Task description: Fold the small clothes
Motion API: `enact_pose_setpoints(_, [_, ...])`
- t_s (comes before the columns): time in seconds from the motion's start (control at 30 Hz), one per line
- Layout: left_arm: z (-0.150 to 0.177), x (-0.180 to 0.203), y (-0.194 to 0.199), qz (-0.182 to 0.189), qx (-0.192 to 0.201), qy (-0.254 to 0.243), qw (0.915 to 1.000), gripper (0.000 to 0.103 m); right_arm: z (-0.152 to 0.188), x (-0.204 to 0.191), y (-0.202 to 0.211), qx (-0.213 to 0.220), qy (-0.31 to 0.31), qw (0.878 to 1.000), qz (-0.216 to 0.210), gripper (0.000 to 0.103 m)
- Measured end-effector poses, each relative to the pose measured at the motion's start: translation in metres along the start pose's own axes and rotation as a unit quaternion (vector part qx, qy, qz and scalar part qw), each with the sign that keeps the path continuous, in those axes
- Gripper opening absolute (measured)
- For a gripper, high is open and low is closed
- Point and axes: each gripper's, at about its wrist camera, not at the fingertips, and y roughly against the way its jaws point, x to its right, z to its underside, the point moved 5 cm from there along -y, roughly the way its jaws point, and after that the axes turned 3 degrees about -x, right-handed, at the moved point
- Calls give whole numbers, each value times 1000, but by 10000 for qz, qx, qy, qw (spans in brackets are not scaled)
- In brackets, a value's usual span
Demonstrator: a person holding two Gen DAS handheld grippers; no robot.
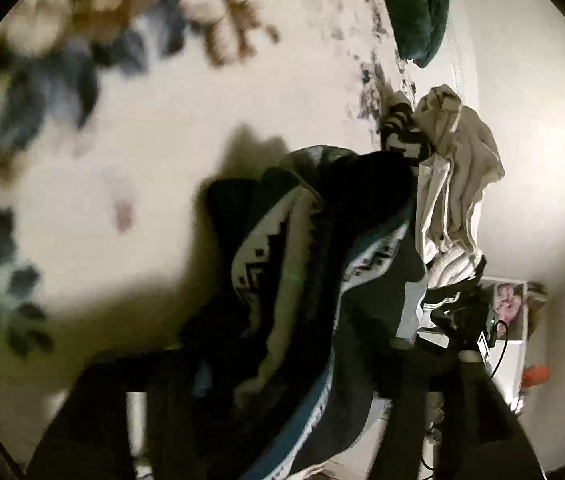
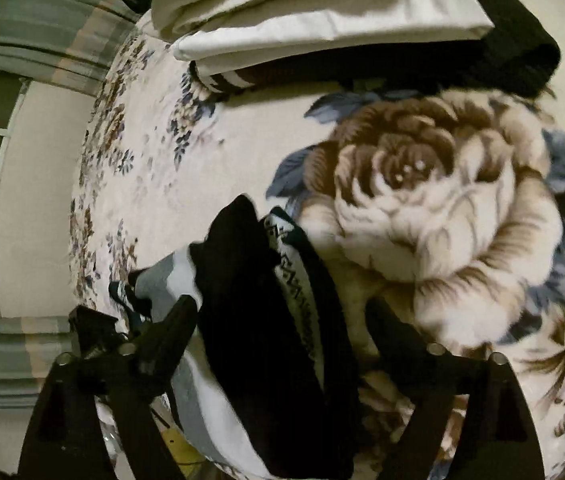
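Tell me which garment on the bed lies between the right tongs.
The black garment with the patterned waistband, between the open right tongs. The folded white clothes and black piece lie stacked at the far edge.

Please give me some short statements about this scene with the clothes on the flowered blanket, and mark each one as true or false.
1. The right gripper has its fingers spread wide apart. True.
2. A dark garment with a patterned band lies between the right gripper's fingers. True.
3. The blanket is plain, with no print. False: it shows a large brown and cream rose with blue leaves.
4. Folded white cloth is stacked at the far side of the blanket. True.
5. The loose beige garment in the left wrist view is neatly folded. False: it lies crumpled in a heap.
6. The pillow at the top of the left wrist view is bright red. False: it is dark green.
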Motion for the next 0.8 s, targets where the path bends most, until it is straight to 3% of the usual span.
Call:
enact_pose_setpoints(0.17, [12,16,8,-301,160,-144,9993,69,25,-10,-5,-299,180,9980,-521,89])
enact_pose_setpoints(0.23, [12,13,5,-403,187,-180,9988,69,31,-7,-12,-439,-89,9960,-777,88])
enact_pose_setpoints(0.3, [11,15,1,-483,193,-188,9985,69,34,0,-13,-402,-234,9957,-796,85])
enact_pose_setpoints(0.37, [10,17,-3,-563,188,-189,9981,69,39,12,-10,-329,-326,9966,-686,72])
enact_pose_setpoints(0.47, [10,18,-3,-639,183,-291,9974,69,49,30,-6,-335,-436,9964,-650,72])
enact_pose_setpoints(0.53, [11,21,-8,-722,157,-396,9965,69,57,31,-17,-606,-271,9959,-621,72])
enact_pose_setpoints(0.57, [11,21,-10,-796,151,-426,9958,69,61,28,-25,-699,-167,9953,-644,58])
enact_pose_setpoints(0.63, [12,22,-14,-926,147,-483,9944,69,65,20,-35,-739,-18,9953,-632,9])
enact_pose_setpoints(0.73, [13,20,-20,-1225,107,-597,9906,69,68,13,-25,-232,68,9997,-41,8])
enact_pose_setpoints(0.8, [13,20,-25,-1285,48,-629,9897,69,70,26,-11,38,-304,9994,189,7])
